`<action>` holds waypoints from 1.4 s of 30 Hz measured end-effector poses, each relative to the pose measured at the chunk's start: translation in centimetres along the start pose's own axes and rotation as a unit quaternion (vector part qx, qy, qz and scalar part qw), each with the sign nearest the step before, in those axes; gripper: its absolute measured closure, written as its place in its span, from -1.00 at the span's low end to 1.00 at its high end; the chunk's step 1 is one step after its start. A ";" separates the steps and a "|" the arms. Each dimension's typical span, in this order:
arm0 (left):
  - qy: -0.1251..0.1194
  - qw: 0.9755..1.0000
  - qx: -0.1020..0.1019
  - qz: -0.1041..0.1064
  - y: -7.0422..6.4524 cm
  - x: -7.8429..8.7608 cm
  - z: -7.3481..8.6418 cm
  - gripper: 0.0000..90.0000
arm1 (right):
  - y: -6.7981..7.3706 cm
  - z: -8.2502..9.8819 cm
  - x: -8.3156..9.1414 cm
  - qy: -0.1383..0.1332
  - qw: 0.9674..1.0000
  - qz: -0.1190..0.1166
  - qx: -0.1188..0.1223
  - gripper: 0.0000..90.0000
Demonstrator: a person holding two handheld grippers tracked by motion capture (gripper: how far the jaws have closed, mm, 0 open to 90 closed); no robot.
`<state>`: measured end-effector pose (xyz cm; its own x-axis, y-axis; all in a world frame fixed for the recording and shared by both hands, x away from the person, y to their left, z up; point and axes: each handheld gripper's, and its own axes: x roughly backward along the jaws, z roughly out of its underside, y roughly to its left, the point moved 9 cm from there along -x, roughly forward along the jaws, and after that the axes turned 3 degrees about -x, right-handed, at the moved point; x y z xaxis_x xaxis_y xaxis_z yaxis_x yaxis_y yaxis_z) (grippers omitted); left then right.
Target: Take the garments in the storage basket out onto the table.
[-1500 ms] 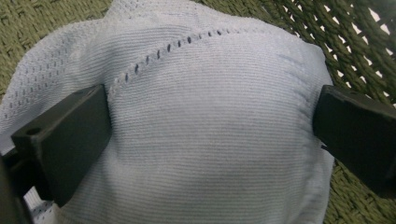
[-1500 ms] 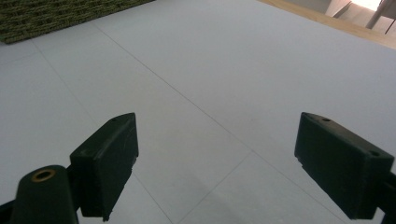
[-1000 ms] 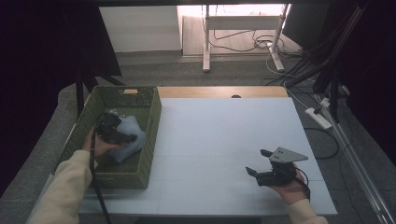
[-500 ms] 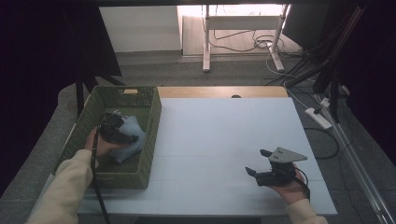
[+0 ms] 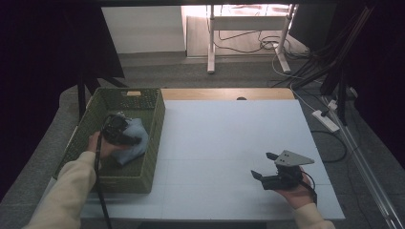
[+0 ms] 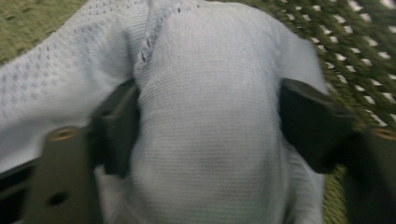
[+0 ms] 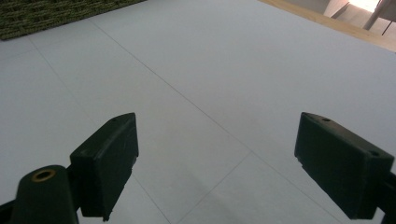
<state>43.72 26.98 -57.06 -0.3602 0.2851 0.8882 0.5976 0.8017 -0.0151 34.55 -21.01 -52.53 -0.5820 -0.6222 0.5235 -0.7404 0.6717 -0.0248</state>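
Nearest to you, your right hand holds the right gripper [image 5: 270, 166] low over the white desk [image 5: 224, 138], close to the near right corner. Its fingers [image 7: 109, 161] stand wide apart with nothing but bare desk surface between them, and they point across the desk toward the basket. The grey three-cornered plate on top of it tilts toward the far right, and its cable trails back past your wrist.

On your left, your cream sleeve [image 5: 62, 191] comes up along the near left edge of the desk, with a black cable running beside it. Your left hand carries the left gripper [image 5: 125, 136] down inside the green woven basket [image 5: 155, 124], which sits on the left part of the desk, its long side running away from you.

In that basket lies the light blue knitted cloth [image 5: 136, 145], bunched up toward the basket's right wall. In the left gripper view a thick fold of the cloth [image 6: 210, 121] bulges up between the two black fingers [image 6: 310, 119], which have just been closing on it. Both of them now meet the fabric at its sides, and it narrows slightly where they meet it, so you have the fold pinched in a wide grip. The rest of the cloth spreads off to the left of that view over the basket floor, and the mesh of the basket wall shows just behind it on the right.

Past the basket, the wooden far edge [image 5: 229, 93] of the desk shows beyond the white surface.
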 end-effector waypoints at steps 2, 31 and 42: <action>0.000 1.000 -0.002 0.006 -0.1 0.1 0.0 -0.21 | 0.0 0.0 0.0 0.001 1.000 0.001 -0.001 -0.69; -0.019 1.000 -0.009 0.021 -0.4 2.9 -0.3 0.40 | -0.4 0.3 0.0 0.006 1.000 0.009 -0.002 -0.69; -0.065 0.998 -0.009 0.007 -0.3 5.0 -0.3 0.43 | -0.4 0.3 0.0 0.008 1.000 0.011 -0.002 -0.69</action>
<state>41.96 28.00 -52.46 -0.4411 0.3620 0.8212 0.6153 0.7881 -0.0169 34.72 -21.38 -52.79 -0.5926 -0.6012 0.5361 -0.7264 0.6864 -0.0333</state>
